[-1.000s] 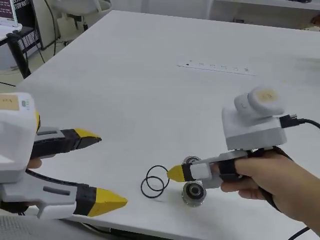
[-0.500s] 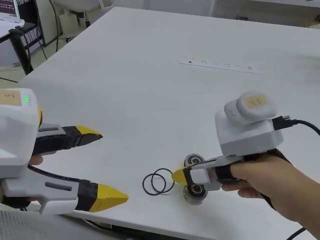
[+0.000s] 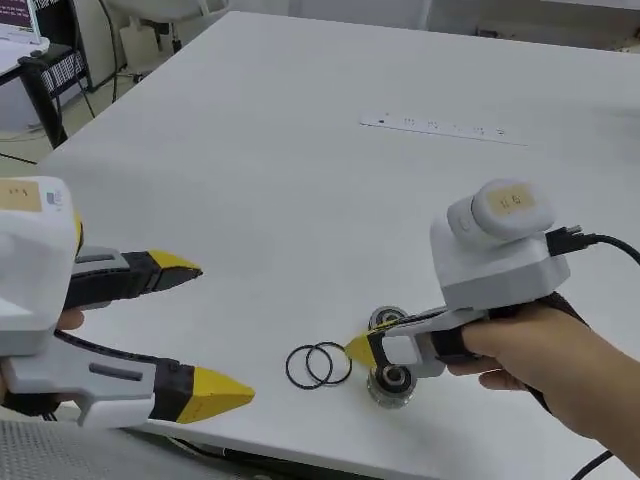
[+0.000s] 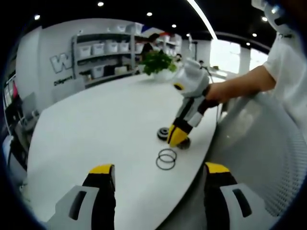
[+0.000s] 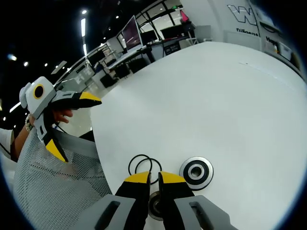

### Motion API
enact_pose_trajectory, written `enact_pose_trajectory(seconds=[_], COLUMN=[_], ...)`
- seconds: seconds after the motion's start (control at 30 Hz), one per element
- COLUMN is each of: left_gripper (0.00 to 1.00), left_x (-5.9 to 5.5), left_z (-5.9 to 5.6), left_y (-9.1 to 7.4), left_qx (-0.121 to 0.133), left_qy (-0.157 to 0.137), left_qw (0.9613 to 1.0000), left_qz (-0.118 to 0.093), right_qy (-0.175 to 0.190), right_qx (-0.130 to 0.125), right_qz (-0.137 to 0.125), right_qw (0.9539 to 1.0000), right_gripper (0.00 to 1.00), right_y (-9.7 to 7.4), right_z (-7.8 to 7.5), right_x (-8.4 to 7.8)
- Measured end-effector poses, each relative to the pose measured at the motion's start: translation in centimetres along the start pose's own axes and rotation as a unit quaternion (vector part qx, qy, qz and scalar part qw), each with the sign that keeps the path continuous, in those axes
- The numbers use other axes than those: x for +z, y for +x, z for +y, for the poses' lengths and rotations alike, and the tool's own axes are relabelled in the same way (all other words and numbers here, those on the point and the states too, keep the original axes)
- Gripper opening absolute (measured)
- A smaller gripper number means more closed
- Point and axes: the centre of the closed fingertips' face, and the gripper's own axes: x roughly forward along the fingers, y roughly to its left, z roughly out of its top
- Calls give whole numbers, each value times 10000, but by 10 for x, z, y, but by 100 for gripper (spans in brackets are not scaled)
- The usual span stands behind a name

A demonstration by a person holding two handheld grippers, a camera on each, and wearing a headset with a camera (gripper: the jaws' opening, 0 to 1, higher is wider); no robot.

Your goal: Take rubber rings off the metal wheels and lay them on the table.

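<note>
Nearest, at the front edge of the white table (image 3: 300,180), the L gripper (image 3: 222,332) hung w/ its jaws spread wide and nothing betw. them. Both yellow tips aimed across at the work. Its lower jaw sat out over the edge, w/ a bit of grey mesh (image 3: 40,455) below it.

On the right, a person's hand (image 3: 545,365) gripped the R gripper (image 3: 358,350), and a black cable (image 3: 600,241) ran off its body. The jaws were nearly together. The right gripper view showed only a slim gap and nothing seen betw. the tips.

The two rubber rings (image 3: 318,365) lay flat on the table, off the wheels and overlapping each other. They were near the front edge, betw. the two grippers and just beside the R tips. Couldn't tell if the tips touched them.

The near wheel (image 3: 388,383) lay flat, partly under the R gripper's fingers. The far wheel (image 3: 386,319) sat just behind those fingers, also flat, w/ a dark hub. A dark line ran round its rim in the right gripper view, but I couldn't tell if that was a ring.

Farther back, well apart from the rest, a thin pale strip (image 3: 445,128) w/ small dark marks lay on the table. Beyond the table's far left corner stood a dark rack (image 3: 50,70). At the back of the left gripper view were shelves w/ bins (image 4: 103,52) and a green plant (image 4: 156,61).
</note>
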Motion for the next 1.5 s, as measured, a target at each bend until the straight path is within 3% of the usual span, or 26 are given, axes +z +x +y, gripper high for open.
enact_pose_trajectory(seconds=[0.3, 0.53, 0.67, 0.8, 0.9, 0.97, 1.03, 1.07, 1.1, 1.23, 1.4, 1.5], left_gripper=[76, 76, 76, 76, 76, 76, 74, 74, 74, 73, 69, 69], left_x=[-4, -6, -7, -9, 0, 2, 3, 6, 8, 31, 68, 82], left_z=[0, -2, -4, -5, -6, -7, -3, -1, -1, -2, 4, 3], left_y=[2, 3, 4, 4, 4, 4, 3, 2, 2, 4, 8, 15], left_qx=[-27, -75, -118, -168, -225, -253, -143, -87, -53, -74, -119, -147], left_qy=[6, 17, 40, 69, 32, 16, 328, 668, 801, 857, 1021, 1147], left_qw=[9999, 9998, 9997, 9995, 9997, 9997, 9992, 9974, 9964, 9963, 9944, 9927], left_qz=[106, 174, 233, 274, 47, 24, 176, 245, 270, 85, -260, -344], right_qy=[-398, -670, -646, -665, -465, -408, -356, -323, -290, -155, -5, -48], right_qx=[-200, -144, -86, -185, -285, -325, -394, -439, -467, -549, -594, -646], right_qz=[-283, -796, -1165, -1369, -1490, -1525, -1546, -1554, -1562, -1656, -1683, -1609], right_qw=[9986, 9945, 9910, 9882, 9873, 9869, 9865, 9863, 9862, 9845, 9839, 9848], right_gripper=[5, 8, 9, 10, 11, 13, 14, 14, 14, 13, 12, 11], right_y=[-14, -33, -46, -56, -62, -65, -69, -71, -72, -77, -78, -76], right_z=[-6, -7, -10, -17, -26, -31, -37, -41, -43, -54, -62, -64], right_x=[18, 40, 51, 58, 61, 60, 59, 58, 57, 57, 54, 51])
